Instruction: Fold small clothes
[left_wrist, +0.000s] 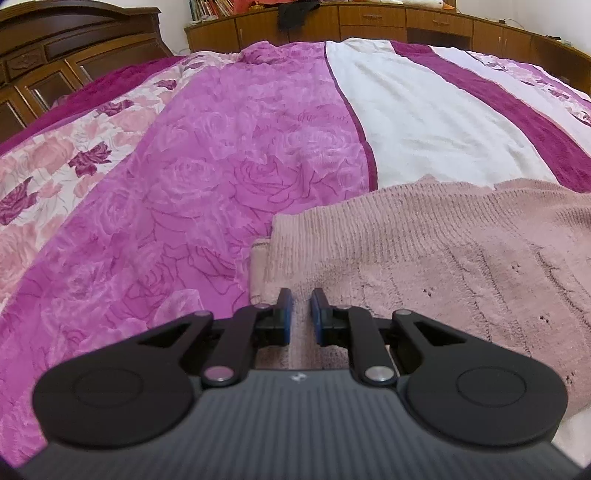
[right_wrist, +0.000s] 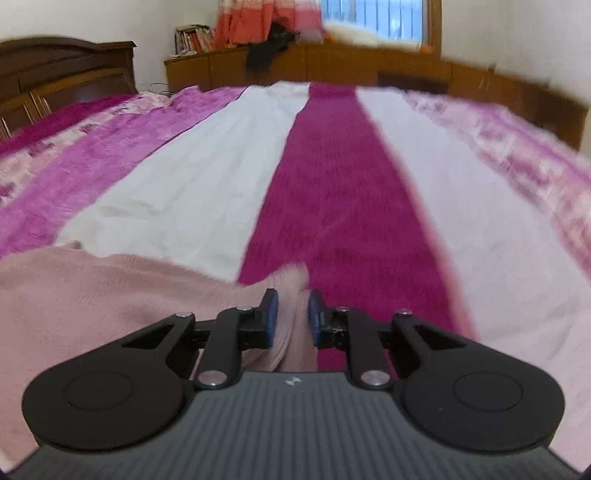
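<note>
A dusty-pink knitted sweater (left_wrist: 424, 251) lies on the bedspread (left_wrist: 207, 173). In the left wrist view it fills the lower right, its left edge turned under. My left gripper (left_wrist: 301, 299) stands over that left edge, jaws narrowly apart with knit between the blue pads (left_wrist: 285, 306). In the right wrist view the sweater (right_wrist: 110, 295) spreads at lower left. My right gripper (right_wrist: 291, 299) is at its right corner, and a bunched fold of knit sits between the pads (right_wrist: 271, 306). The right view is blurred by motion.
The bedspread (right_wrist: 332, 192) has pink floral, white and magenta stripes. A dark wooden headboard (left_wrist: 55, 55) stands at the left. Low wooden cabinets (left_wrist: 369, 22) line the far wall, with books and dark clothing on top.
</note>
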